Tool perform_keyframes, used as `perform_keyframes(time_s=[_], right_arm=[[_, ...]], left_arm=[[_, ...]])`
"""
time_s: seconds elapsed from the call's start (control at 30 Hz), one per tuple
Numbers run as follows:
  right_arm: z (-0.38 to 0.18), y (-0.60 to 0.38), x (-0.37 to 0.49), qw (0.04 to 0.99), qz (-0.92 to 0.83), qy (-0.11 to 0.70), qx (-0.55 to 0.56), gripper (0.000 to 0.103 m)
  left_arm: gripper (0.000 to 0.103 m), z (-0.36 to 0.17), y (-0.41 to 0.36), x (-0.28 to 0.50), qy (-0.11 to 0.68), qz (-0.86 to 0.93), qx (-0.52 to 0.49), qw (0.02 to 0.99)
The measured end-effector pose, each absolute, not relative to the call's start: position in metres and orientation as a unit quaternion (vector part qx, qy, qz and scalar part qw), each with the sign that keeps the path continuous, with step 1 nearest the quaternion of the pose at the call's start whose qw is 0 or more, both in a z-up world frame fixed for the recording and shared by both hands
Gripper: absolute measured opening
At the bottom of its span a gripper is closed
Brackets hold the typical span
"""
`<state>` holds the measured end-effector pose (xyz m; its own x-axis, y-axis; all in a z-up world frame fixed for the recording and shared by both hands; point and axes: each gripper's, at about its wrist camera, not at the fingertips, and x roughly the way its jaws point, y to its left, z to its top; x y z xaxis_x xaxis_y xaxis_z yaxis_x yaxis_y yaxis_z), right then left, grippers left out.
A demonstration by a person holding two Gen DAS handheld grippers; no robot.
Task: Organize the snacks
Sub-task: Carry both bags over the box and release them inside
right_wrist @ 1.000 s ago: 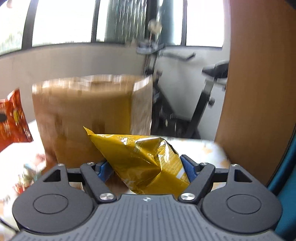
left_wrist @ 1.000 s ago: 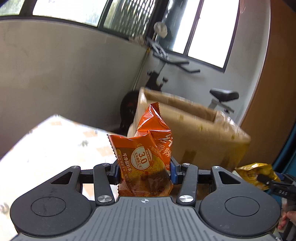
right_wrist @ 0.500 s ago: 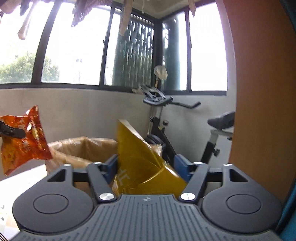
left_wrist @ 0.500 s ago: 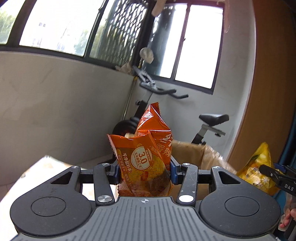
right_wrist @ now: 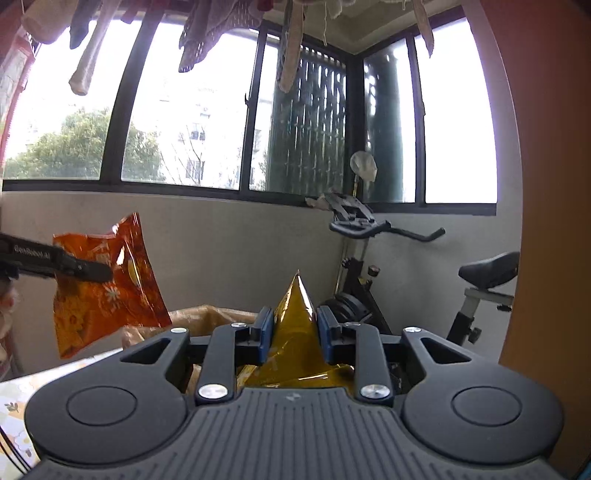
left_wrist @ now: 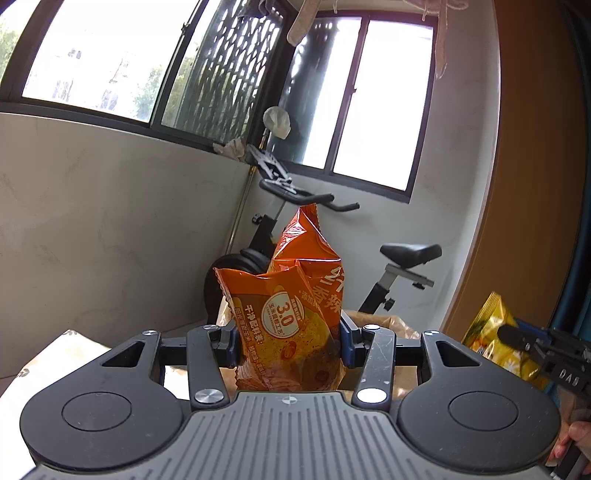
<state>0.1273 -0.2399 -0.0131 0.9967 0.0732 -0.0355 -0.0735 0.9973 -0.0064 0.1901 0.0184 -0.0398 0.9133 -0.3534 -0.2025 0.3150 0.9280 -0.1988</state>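
Note:
My left gripper (left_wrist: 288, 345) is shut on an orange snack bag (left_wrist: 291, 325) and holds it up in the air above the brown cardboard box (left_wrist: 391, 321). The same orange bag (right_wrist: 99, 291) shows at the left of the right wrist view. My right gripper (right_wrist: 293, 332) is shut on a yellow snack bag (right_wrist: 295, 332), also raised over the box (right_wrist: 207, 314). The yellow bag (left_wrist: 495, 332) shows at the right of the left wrist view. Most of the box is hidden behind the grippers.
An exercise bike (left_wrist: 295, 206) stands behind the box against the grey wall, also seen in the right wrist view (right_wrist: 369, 229). A wooden panel (right_wrist: 546, 221) rises on the right. A patterned tablecloth (right_wrist: 14, 402) shows at lower left. Laundry (right_wrist: 207, 29) hangs overhead.
Both grippers have risen with their bags; the box has dropped low in both views. The yellow bag now stands narrower between the right fingers.

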Motion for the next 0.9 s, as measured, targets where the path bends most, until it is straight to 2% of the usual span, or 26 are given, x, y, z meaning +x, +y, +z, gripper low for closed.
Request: perform_keyframes(time_s=[0.2, 0.43, 0.53, 0.57, 0.6, 0.63, 0.73, 0.9], right_arm=[[0.017, -0.246, 0.159, 0.998, 0.051, -0.022, 0.011, 0.027], [0.012, -0.241, 0.235, 0.997, 0.056, -0.004, 0.043, 0.027], [-0.008, -0.239, 0.256, 0.997, 0.041, 0.039, 0.049, 0.029], [-0.015, -0.24, 0.26, 0.996, 0.038, 0.056, 0.053, 0.031], [-0.023, -0.241, 0.264, 0.995, 0.034, 0.076, 0.058, 0.032], [-0.031, -0.242, 0.266, 0.993, 0.032, 0.096, 0.064, 0.037], [-0.045, -0.247, 0.261, 0.989, 0.026, 0.122, 0.073, 0.06], [-0.046, -0.25, 0.24, 0.986, 0.027, 0.135, 0.09, 0.062]], left_arm=[[0.051, -0.022, 0.004, 0.212, 0.101, -0.18, -0.074, 0.976], [0.051, -0.028, -0.018, 0.264, 0.123, -0.18, -0.067, 0.974], [0.063, -0.042, -0.02, 0.28, 0.153, -0.179, -0.063, 0.97], [0.07, -0.047, -0.02, 0.283, 0.163, -0.175, -0.06, 0.969], [0.074, -0.052, -0.019, 0.284, 0.171, -0.171, -0.056, 0.969], [0.075, -0.056, -0.018, 0.284, 0.178, -0.167, -0.051, 0.968], [0.077, -0.064, -0.009, 0.28, 0.19, -0.163, -0.042, 0.967], [0.078, -0.065, 0.014, 0.275, 0.21, -0.157, -0.057, 0.963]])
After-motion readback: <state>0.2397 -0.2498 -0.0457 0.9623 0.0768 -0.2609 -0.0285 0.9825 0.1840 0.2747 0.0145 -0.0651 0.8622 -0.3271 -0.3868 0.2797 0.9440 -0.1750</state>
